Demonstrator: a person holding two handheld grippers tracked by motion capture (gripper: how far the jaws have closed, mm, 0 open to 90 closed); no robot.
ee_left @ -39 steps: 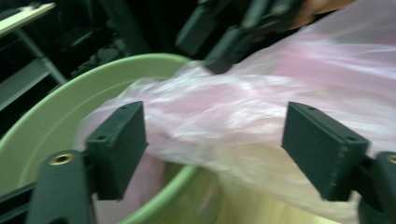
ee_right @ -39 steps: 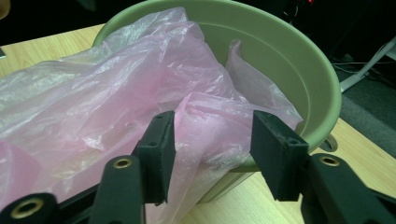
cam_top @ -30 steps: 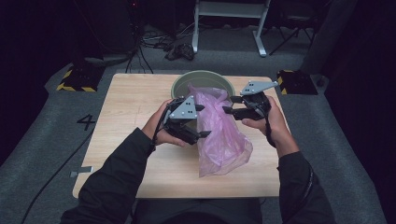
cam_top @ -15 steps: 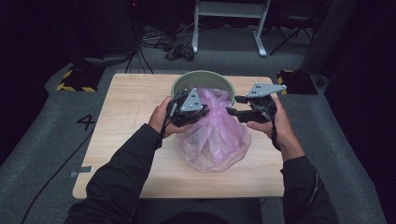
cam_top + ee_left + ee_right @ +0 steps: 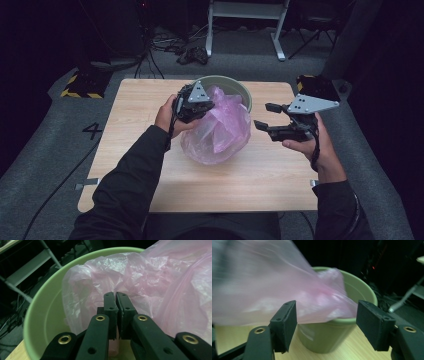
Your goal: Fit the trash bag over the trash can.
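while the pink plastic bag (image 5: pixel 216 131) hangs half over the rim of the green bucket (image 5: pixel 239 89), part of its film sits inside the pot and the ballooned remainder rests on the wooden table (image 5: pixel 260 180) just in front of it. the left gripper (image 5: pixel 200 106) has its jaws pressed together on a fold of the bag's upper edge, and the left gripper view shows the two pads closed with thin film caught between them above the bucket's mouth. the right gripper (image 5: pixel 266 116) stands apart from the bag on its right side, its jaws spread and having just been opening, with nothing between them; in the right gripper view the bag (image 5: pixel 274 295) and bucket (image 5: pixel 337 322) lie beyond the open pads. judgement on risk: the bag is held at one point only, so a pull by the left hand could drag the film out of the bucket instead of spreading it over the rim; the film is thin and could tear or slip from the pinch; the bucket looks light and stands near the table's far edge, so a sideways tug could tip or shift it. count: one bag, one bucket, one table, two grippers, two hands.
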